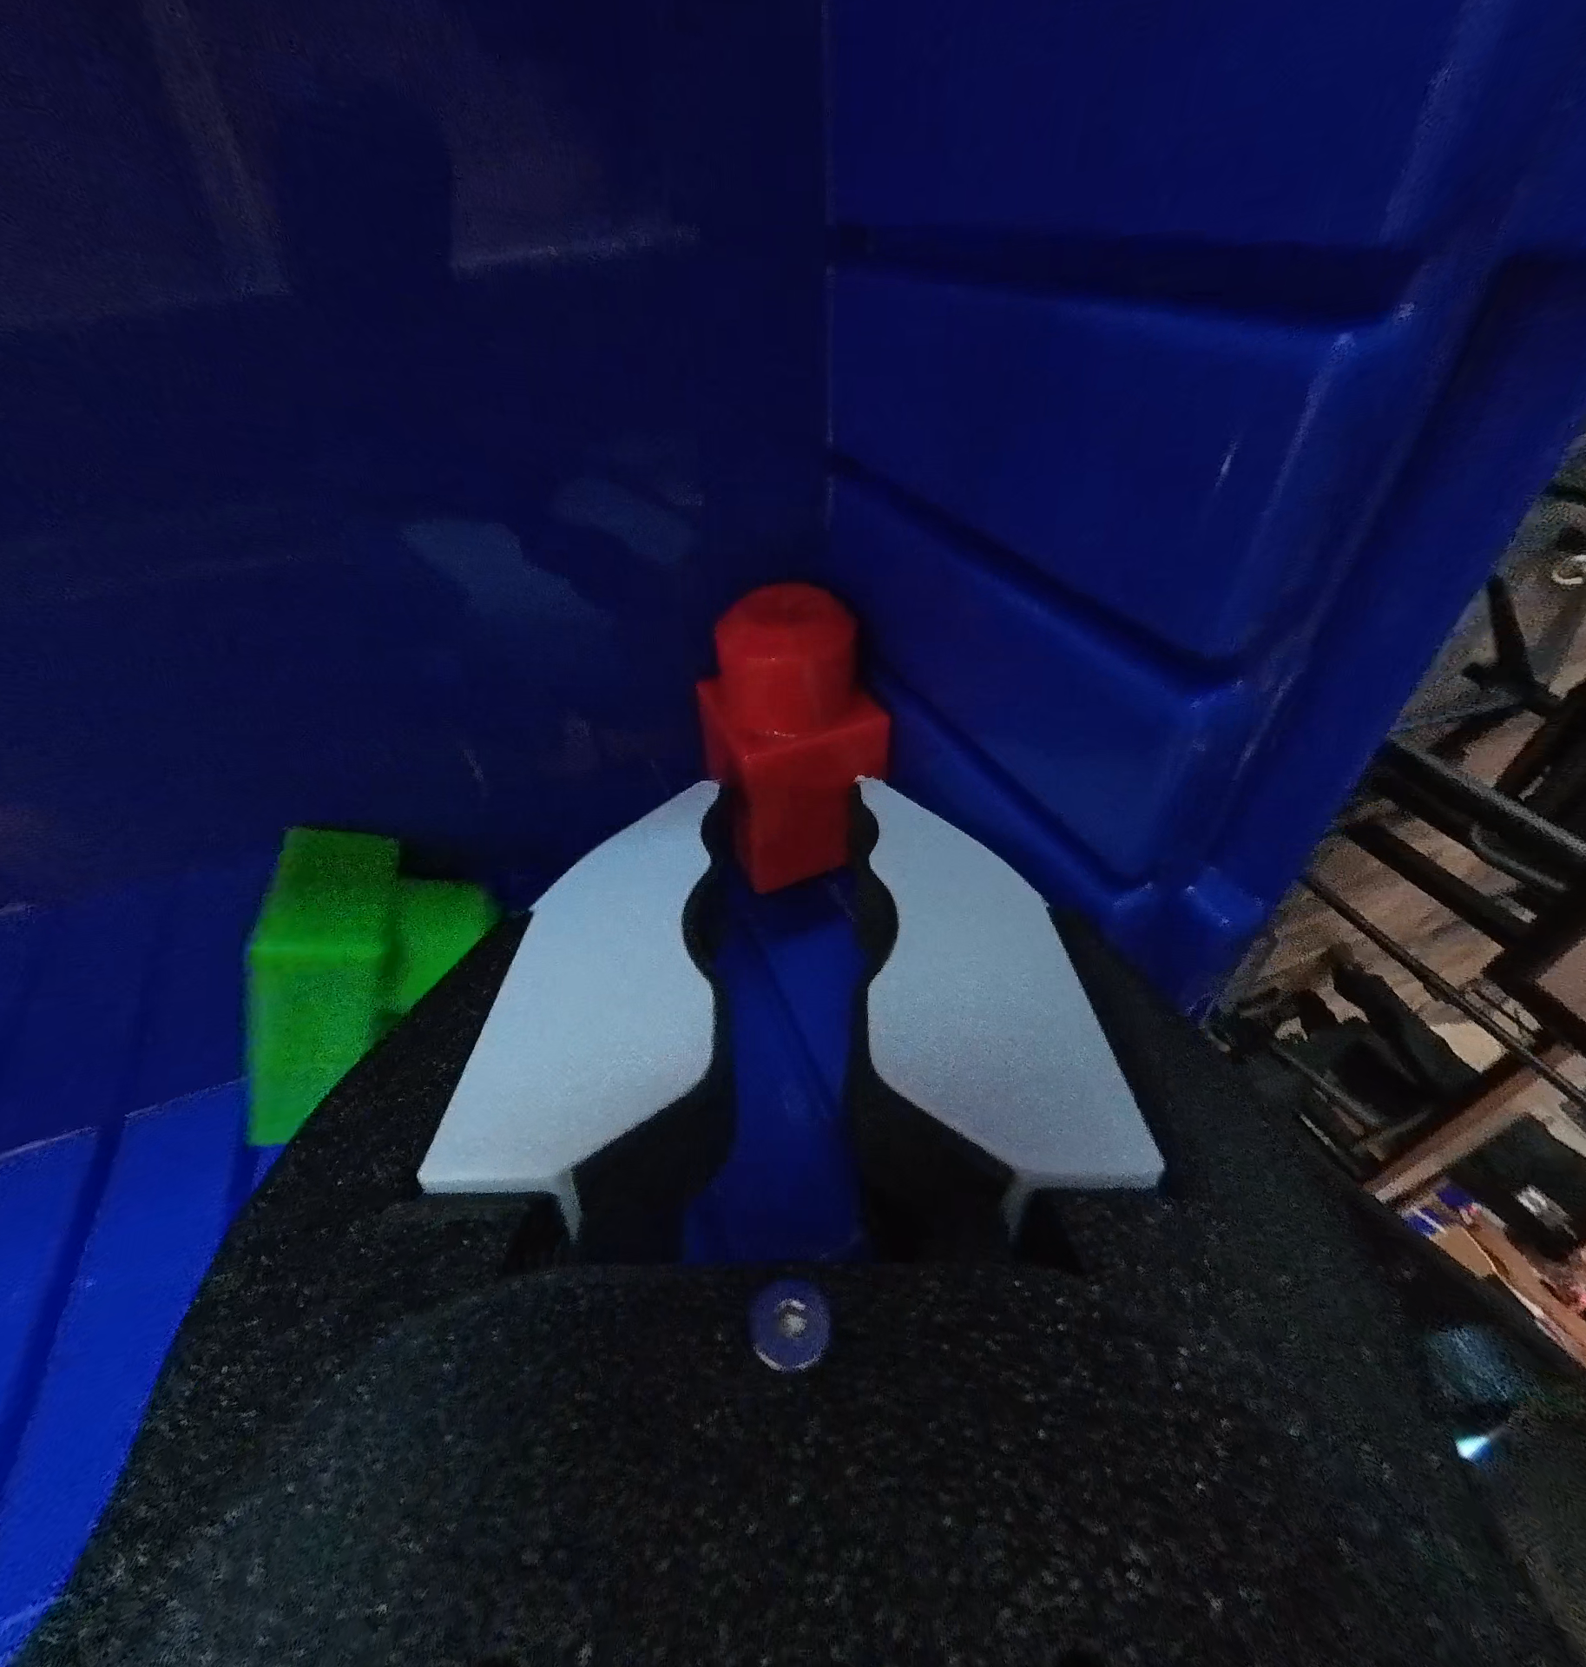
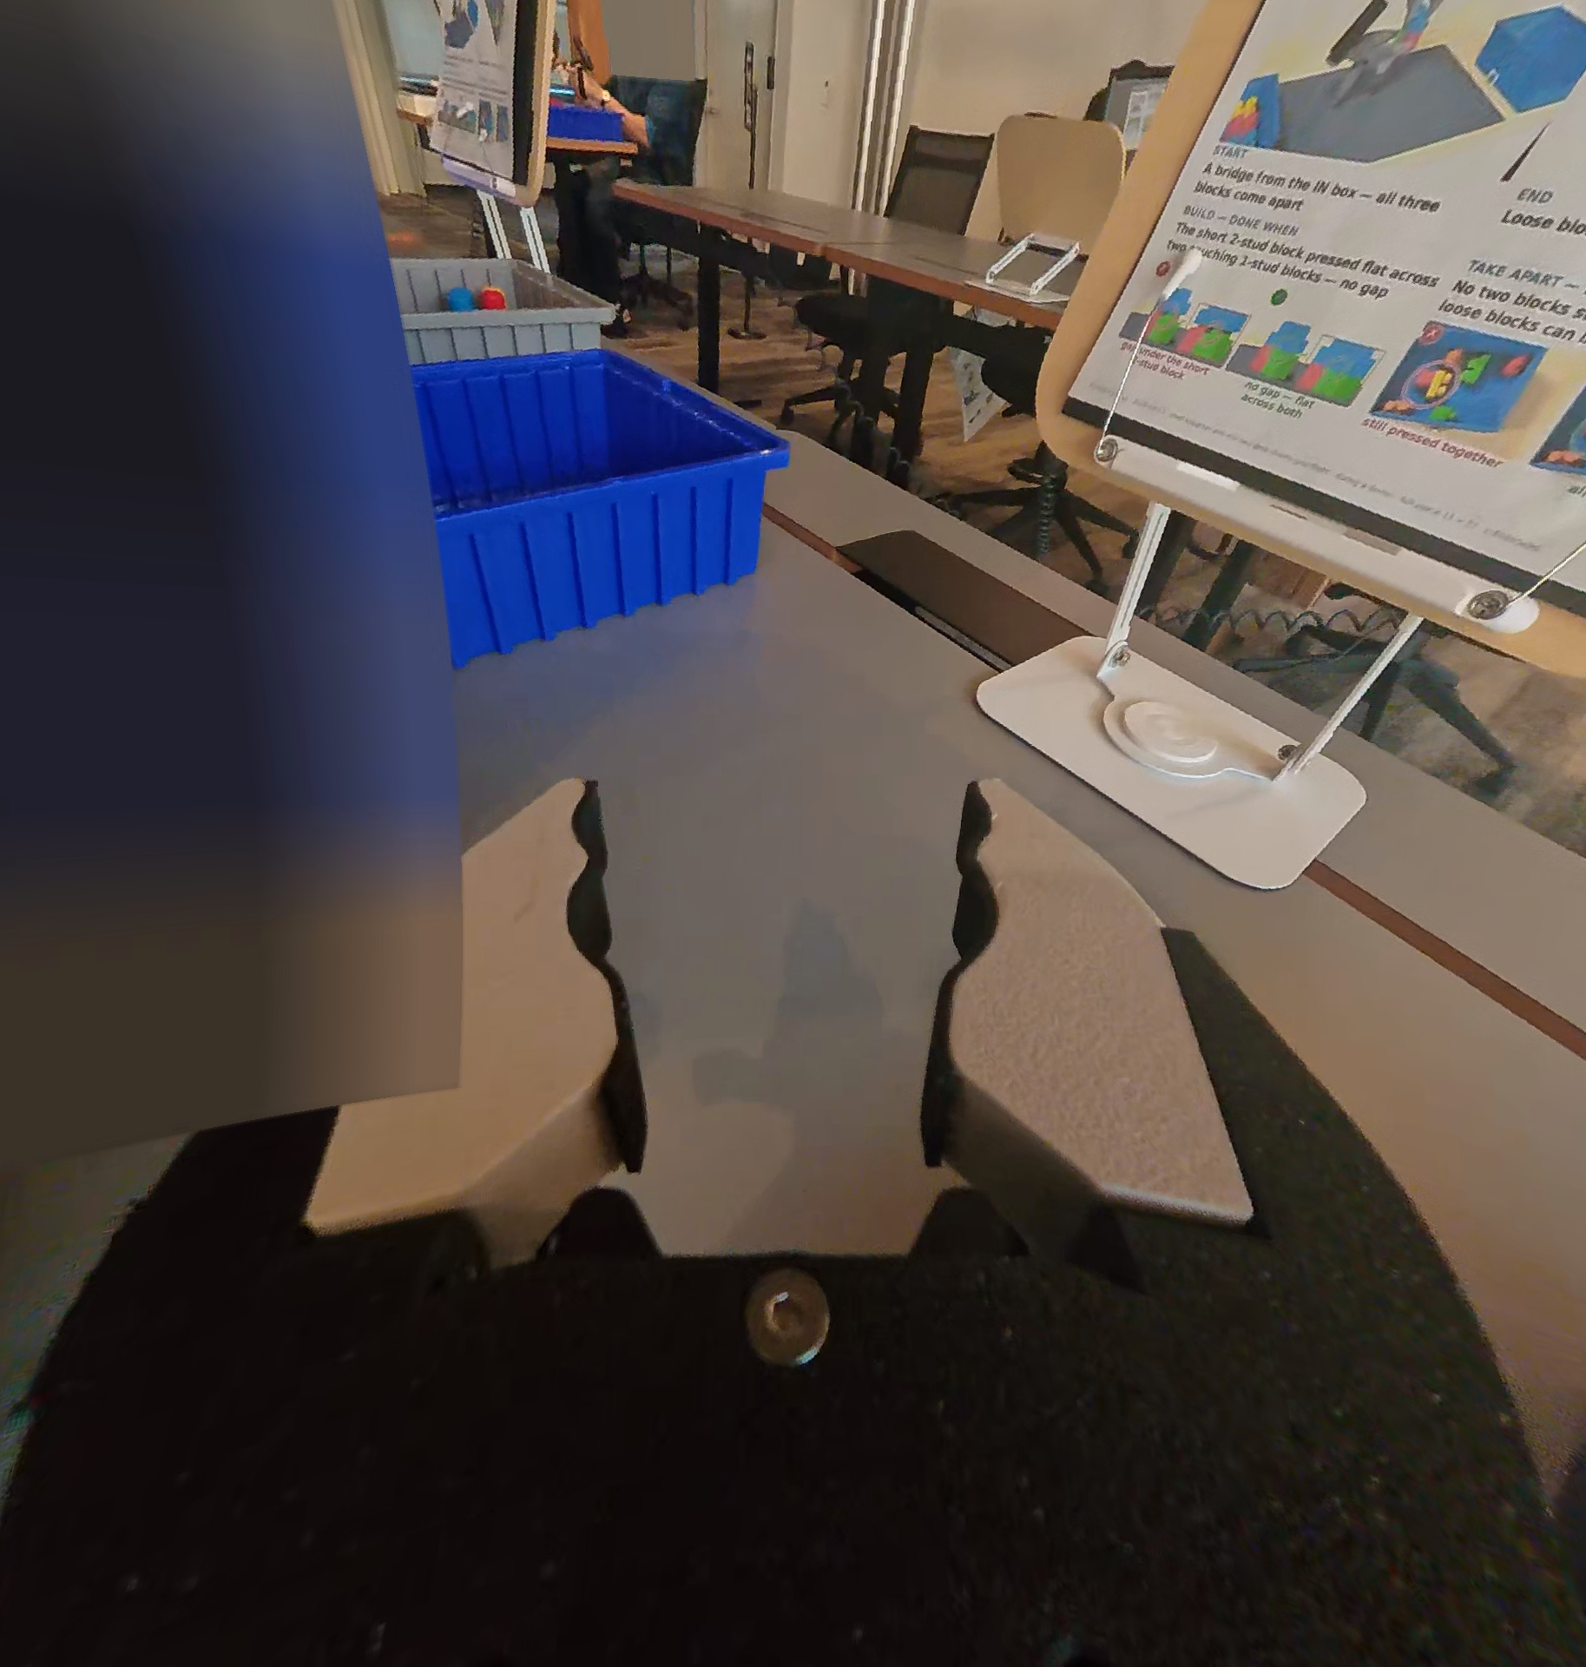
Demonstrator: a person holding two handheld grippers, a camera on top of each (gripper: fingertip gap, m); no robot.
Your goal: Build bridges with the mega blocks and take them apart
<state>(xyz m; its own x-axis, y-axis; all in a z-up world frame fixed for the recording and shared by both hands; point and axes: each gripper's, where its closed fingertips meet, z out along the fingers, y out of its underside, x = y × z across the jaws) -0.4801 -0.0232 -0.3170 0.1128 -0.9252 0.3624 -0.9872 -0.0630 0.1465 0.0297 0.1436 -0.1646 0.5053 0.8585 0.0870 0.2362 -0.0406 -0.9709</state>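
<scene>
Mega blocks are sitting in a corner of a blue bin [image 1: 1087, 451], and we are reaching into it with our left gripper [image 1: 789, 794]. We are pinching a red one-stud block [image 1: 789, 776] between the pale fingertips [image 1: 906, 848], its single stud pointing up and away from us. Whether the block is resting on the bin's floor or lifted off it, we cannot tell. It is sitting right where the two ribbed walls of the bin meet. A green block [image 1: 338, 965] is lying left of the red one, close by but apart from it, against the same back wall and partly hidden behind the gripper's black body.

We are holding our right gripper [image 2: 780, 803] over a grey table [image 2: 771, 676], its fingers [image 2: 1069, 992] spread wide with nothing between them. A second blue bin [image 2: 590, 541] is standing on the table ahead and to the left of this gripper, with a grey bin [image 2: 500, 334] behind it that is holding what look like a blue and a red piece. An instruction board on a white stand [image 2: 1168, 767] is standing on the table ahead and to the right of the gripper.
</scene>
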